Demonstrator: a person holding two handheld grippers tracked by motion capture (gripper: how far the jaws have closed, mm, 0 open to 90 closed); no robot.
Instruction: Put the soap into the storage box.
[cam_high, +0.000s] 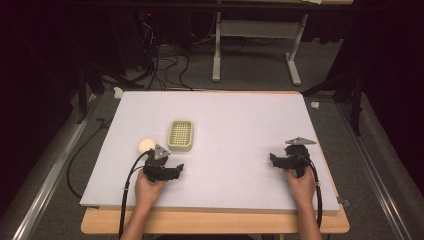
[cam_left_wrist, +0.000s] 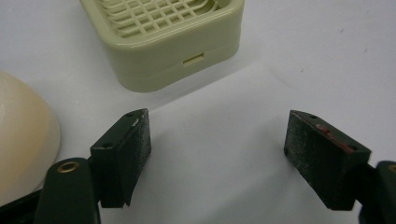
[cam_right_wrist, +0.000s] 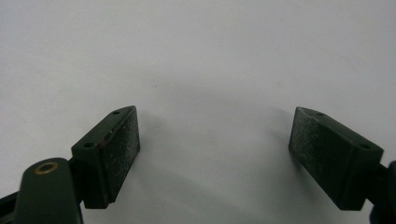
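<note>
Left tool (cam_high: 176, 171), jaws spread, empty, sits near-left on tabletop (cam_high: 240, 120); cream ball (cam_high: 145, 145) just far-left of it, basket (cam_high: 181, 135) just beyond. Right tool (cam_high: 273, 159) spread, well apart.

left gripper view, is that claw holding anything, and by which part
Nothing is held. The left claw is open over bare table, with the round cream soap off to its left and the soap dish ahead.

Bright tabletop, dark surroundings, soft close-ups
</note>
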